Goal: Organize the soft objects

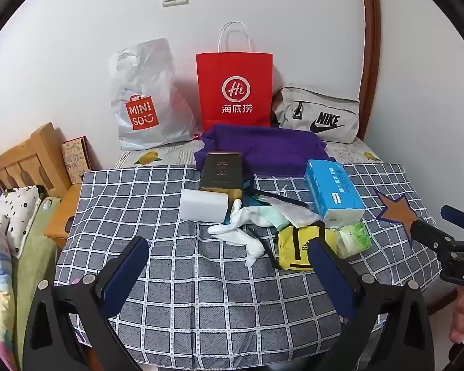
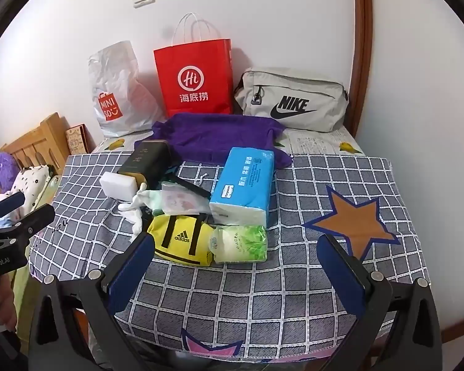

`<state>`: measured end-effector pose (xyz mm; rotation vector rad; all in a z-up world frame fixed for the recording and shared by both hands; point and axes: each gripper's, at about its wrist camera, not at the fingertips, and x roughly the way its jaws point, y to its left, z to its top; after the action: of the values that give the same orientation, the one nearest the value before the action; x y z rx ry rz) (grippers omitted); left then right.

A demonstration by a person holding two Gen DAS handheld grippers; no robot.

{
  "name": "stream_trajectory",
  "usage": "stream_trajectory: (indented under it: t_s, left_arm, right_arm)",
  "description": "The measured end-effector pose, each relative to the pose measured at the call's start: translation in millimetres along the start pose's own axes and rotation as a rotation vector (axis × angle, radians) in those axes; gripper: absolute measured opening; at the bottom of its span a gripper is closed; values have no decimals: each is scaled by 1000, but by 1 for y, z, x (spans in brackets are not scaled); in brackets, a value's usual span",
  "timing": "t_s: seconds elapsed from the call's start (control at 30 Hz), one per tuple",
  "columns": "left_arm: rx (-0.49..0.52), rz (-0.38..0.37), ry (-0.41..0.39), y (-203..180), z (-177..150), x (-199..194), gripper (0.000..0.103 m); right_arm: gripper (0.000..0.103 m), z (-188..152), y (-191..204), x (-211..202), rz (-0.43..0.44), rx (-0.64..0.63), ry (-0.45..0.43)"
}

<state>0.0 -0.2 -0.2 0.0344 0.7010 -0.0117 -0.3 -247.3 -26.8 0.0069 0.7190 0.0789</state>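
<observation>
- The counter [image 1: 201, 293] is covered by a grey checked cloth [image 2: 294, 293] with an orange star [image 2: 354, 219] printed towards its right edge.
- Along the far edge, against the wall, stand a silver plastic bag [image 1: 145, 92], a red paper bag [image 1: 235, 89] and a grey waist bag [image 1: 318, 114], left to right.
- A purple towel [image 1: 263, 148] lies flat just in front of the red bag and the waist bag.
- A blue tissue pack [image 1: 332, 191] lies right of centre, its far end on the towel's near edge.
- A dark tin [image 1: 222, 173] lies left of the tissue pack, touching a white foam block [image 1: 204, 205] on its near side.
- A yellow pouch [image 2: 182, 241] lies nearest the front edge, touching a small green-and-white tissue packet [image 2: 241, 242] on its right.
- A clear plastic packet [image 2: 182, 201] and white gloves [image 1: 241, 232] lie heaped between the foam block and the yellow pouch.
- The left tongs [image 1: 229, 266] hang above the front edge, spread to their widest and empty, the yellow pouch just beyond the right finger.
- The right tongs [image 2: 241, 262] hang over the front edge too, equally wide and empty, the yellow pouch and green packet just past the fingertips.
</observation>
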Motion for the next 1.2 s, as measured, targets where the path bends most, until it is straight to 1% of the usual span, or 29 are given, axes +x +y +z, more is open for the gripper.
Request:
stream_trajectory:
  t_s: [0.37, 0.4, 0.53, 0.6, 0.87, 1.2]
  left_arm:
    - [-5, -3, -6, 3, -1, 0, 103]
    - [-8, -7, 8, 2, 0, 3, 103]
    - [-11, -9, 8, 4, 1, 6, 103]
    - [0, 0, -4, 2, -2, 2, 103]
    - [-2, -4, 6, 2, -1, 0, 103]
    - [-8, -12, -3, 4, 0, -2, 103]
  right_arm:
    - [103, 0, 3, -2, 3, -4, -2]
    - [103, 1, 3, -2, 3, -3, -2]
    - [103, 0, 5, -2, 2, -7, -1]
    - [103, -1, 6, -2, 2, -9, 0]
    - [103, -2, 9, -3, 3, -16, 0]
    - [103, -2, 10, -4, 2, -17, -1]
